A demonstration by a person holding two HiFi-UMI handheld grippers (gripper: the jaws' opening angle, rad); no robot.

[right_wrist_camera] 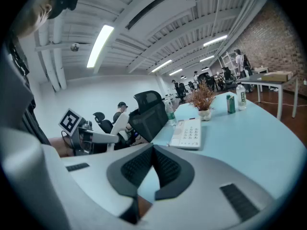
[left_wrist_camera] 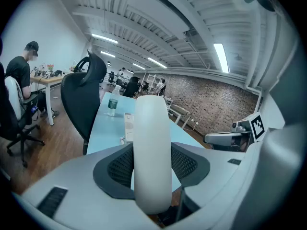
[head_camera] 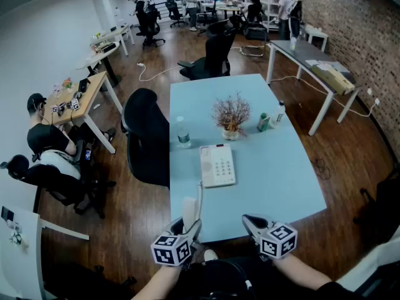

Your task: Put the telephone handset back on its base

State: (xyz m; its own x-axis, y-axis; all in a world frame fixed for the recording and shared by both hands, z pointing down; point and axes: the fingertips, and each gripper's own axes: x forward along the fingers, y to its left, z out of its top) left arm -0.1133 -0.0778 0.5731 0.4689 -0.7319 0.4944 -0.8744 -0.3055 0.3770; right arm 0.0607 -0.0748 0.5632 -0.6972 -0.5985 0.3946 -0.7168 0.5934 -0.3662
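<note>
The task is not yet completed. The handset point(left_wrist_camera: 152, 152) is pinched upright between the pads of the left gripper point(head_camera: 187, 227), which is held over the near edge of the table point(head_camera: 281, 174), apart from the base point(head_camera: 218, 165). The base lies flat further up the table, keypad upward, and its left cradle is seen bare. A cord point(head_camera: 200, 192) is strung from the base to the handset. What is judged to be left: the handset is to be carried forward, laid into the cradle and released. The right gripper point(right_wrist_camera: 152, 150) is pressed together at its tips, with nothing held, and is kept off the table's near edge.

Counted on the table: 1 base, 1 potted dried plant point(head_camera: 230, 116), 2 clear bottles point(head_camera: 182, 133) and 1 green container point(head_camera: 264, 122). In the tongs, 1 handset is counted. 2 black chairs point(head_camera: 147, 136) are seen by the table.
</note>
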